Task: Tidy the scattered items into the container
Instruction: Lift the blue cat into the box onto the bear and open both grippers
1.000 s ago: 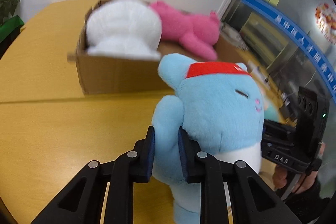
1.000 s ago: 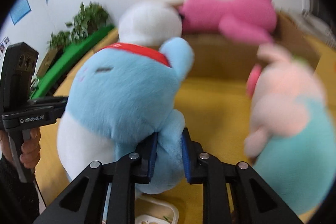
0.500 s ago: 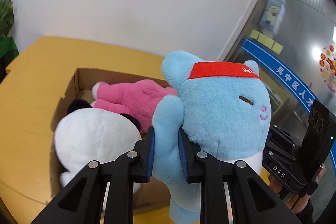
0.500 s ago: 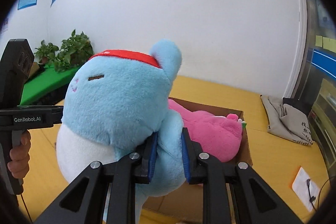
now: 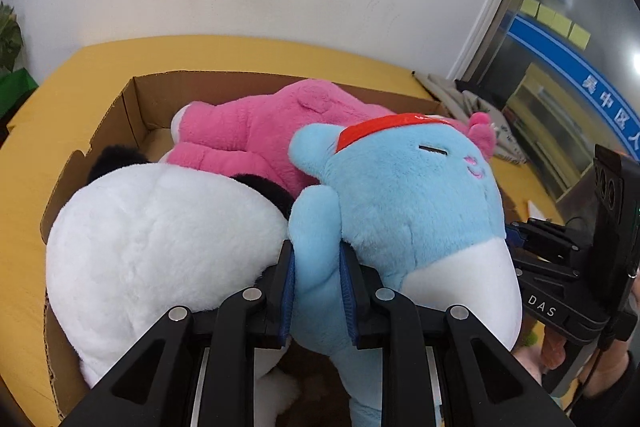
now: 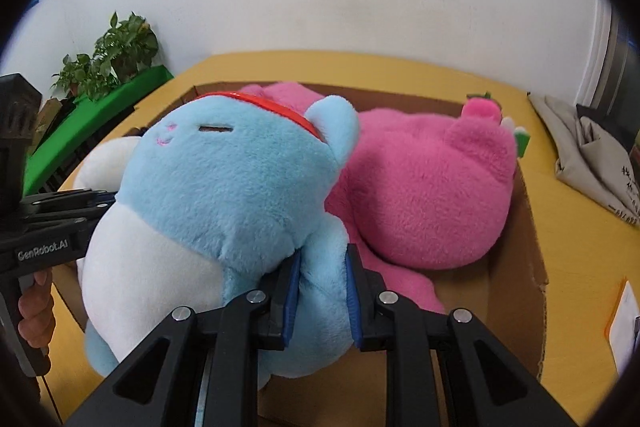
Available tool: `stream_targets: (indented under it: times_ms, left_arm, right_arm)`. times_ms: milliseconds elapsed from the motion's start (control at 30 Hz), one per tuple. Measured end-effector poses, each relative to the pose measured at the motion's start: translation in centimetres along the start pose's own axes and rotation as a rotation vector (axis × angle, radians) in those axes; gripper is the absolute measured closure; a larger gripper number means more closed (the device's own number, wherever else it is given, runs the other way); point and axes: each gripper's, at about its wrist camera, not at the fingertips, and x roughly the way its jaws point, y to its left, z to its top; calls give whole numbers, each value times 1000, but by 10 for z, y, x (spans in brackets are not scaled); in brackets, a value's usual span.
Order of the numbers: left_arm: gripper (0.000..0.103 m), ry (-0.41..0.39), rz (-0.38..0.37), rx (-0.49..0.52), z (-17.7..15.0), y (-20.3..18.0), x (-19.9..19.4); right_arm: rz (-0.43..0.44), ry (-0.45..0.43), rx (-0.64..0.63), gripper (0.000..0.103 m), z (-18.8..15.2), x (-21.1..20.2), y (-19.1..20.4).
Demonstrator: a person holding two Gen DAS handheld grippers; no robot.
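A blue plush toy (image 5: pixel 404 199) with a red headband and white belly hangs over the open cardboard box (image 5: pixel 132 107). My left gripper (image 5: pixel 316 267) is shut on one of its arms. My right gripper (image 6: pixel 320 275) is shut on its other arm; the blue plush toy (image 6: pixel 224 195) fills that view's left half. Inside the box (image 6: pixel 528 227) lie a pink plush (image 5: pixel 256 135), also seen in the right wrist view (image 6: pixel 424 187), and a white plush with black ears (image 5: pixel 160 239). The blue toy rests against both.
The box stands on a yellow table (image 5: pixel 36 131) against a white wall. Folded grey cloth (image 6: pixel 588 155) lies at the table's right. Potted plants and a green ledge (image 6: pixel 108 67) are at the left. Paper (image 6: pixel 624 323) lies right of the box.
Both grippers have carried the blue plush forward and down, from above the box to among the pink and white plush toys. Both stay shut on its arms.
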Motion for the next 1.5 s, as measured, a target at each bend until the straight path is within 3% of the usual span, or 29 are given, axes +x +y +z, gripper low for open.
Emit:
stream_targets:
  times_ms: [167,333,467,633,667,733,833,900,967,1067,1267,1500]
  left_arm:
    - [82,43,60,66,2,-10,11]
    - [82,67,213,188,-12,-34,26]
    - [81,75,162,158,-13,-24,17]
    - [78,36,163,183,-24,-20,2]
    - [76,20,155,174,-23,-18,-2]
    - [71,-4,136,160,-27,-15,-17]
    - [38,-54,74,128,-34,-14,-49]
    - [10,-105,54,97,-40,-16,-75]
    - [0,-154,35,72,-49,-21,-104]
    - [0,-190,24,71,-65,-32,-136]
    - [0,-195,54,120,-95,-52,-162]
    - [0,-209,47,119,-118,-57,-180]
  right_arm:
    - [-5,94,11,83,-4,18,-7]
    - [-166,156,-129,83,-14,34,14]
    - [-162,167,-122,81,-16,26,15]
    - [-106,199,-67,73,-29,18,12]
    - [-116,192,-60,68,-30,14,13]
    - [-176,147,-39,42,-34,-3,17]
    - [-194,32,-2,25,-42,-49,25]
    - [-151,-43,22,23,-52,-85,35]
    - [-145,-89,21,23,-59,-111,43]
    - [-148,-144,-9,22,-65,-139,66]
    - [-197,-181,5,22,-84,-167,86]
    - [-228,-207,5,22,-95,-182,79]
